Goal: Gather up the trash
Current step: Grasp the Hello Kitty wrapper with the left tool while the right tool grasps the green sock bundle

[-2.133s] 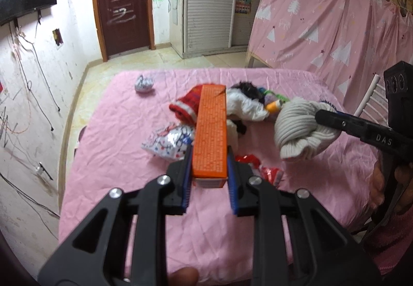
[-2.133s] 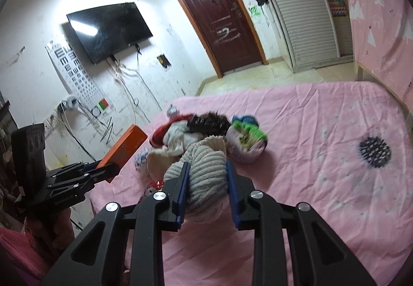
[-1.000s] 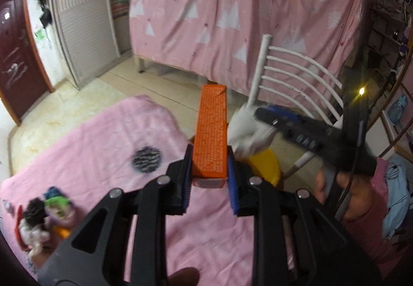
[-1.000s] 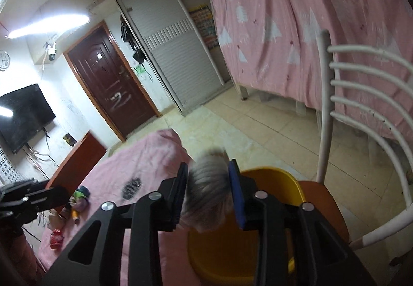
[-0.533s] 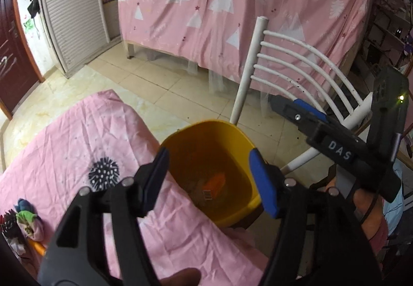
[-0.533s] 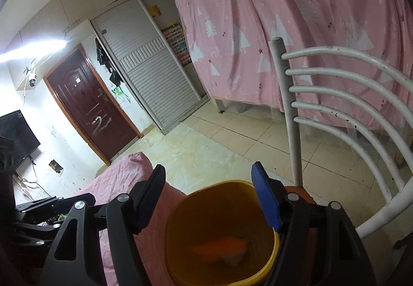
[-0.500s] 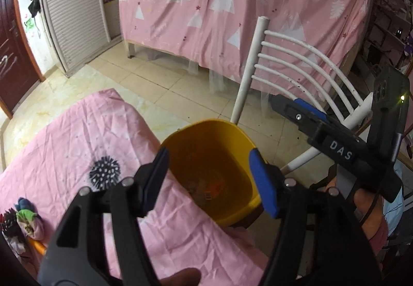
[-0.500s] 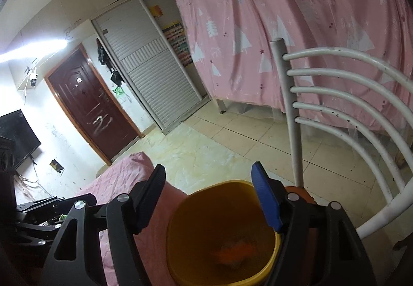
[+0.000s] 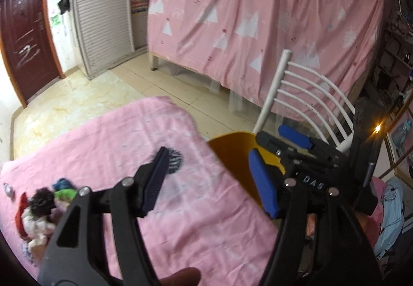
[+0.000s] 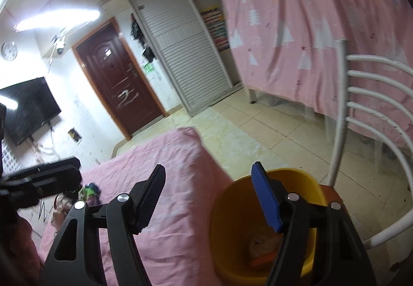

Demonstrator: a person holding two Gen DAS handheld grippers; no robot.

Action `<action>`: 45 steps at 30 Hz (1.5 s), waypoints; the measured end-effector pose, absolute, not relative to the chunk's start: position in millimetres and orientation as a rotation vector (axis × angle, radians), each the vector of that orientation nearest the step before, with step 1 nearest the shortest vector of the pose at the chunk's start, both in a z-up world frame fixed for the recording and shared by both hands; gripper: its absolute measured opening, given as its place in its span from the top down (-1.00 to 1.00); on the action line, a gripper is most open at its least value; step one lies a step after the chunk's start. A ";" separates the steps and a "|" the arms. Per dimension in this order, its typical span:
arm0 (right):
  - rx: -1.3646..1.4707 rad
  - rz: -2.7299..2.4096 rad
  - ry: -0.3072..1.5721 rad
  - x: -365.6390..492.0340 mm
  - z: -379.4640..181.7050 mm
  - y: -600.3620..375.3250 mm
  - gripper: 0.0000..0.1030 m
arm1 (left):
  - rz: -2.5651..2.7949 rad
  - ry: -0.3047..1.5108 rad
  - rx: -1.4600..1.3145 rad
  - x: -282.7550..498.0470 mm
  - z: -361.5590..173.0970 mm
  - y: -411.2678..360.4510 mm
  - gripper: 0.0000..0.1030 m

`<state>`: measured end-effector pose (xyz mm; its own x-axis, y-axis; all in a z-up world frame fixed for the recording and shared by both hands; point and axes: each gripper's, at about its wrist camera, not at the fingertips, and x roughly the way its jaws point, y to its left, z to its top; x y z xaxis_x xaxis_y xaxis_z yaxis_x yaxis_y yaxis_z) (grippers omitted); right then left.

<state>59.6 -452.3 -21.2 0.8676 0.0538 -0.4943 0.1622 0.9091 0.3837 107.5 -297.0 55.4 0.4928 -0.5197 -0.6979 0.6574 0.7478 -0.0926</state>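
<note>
Right wrist view shows my right tongs (image 10: pixel 209 195) spread wide and empty over the yellow bin (image 10: pixel 232 208), with trash already inside; left tongs (image 9: pixel 211 182) likewise gape empty. Remaining trash pile (image 9: pixel 44 206) sits at the pink tabletop's (image 9: pixel 206 221) far end, so I judge it best to swing both back and grip single items squarely

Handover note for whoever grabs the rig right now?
Left claw: open, empty, over the pink table.
Right claw: open, empty, above the yellow bin.
Done: orange box and a pale bundle lie in the bin, which sits on the white chair.
Left: the trash pile at the table's far end.
</note>
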 end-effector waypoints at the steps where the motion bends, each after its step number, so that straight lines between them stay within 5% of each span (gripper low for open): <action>1: 0.429 -0.048 0.526 62.3 -21.5 -446.6 -0.22 | -0.706 0.774 0.191 108.6 56.6 -289.6 -0.19; 28: 0.186 0.291 0.708 165.6 -10.7 -241.8 -0.23 | -0.217 0.776 -0.003 130.9 39.1 10.9 -0.25; 45: 0.133 0.319 0.791 200.2 -25.4 -187.7 -0.23 | -0.257 0.905 0.004 142.1 -16.8 35.7 -0.25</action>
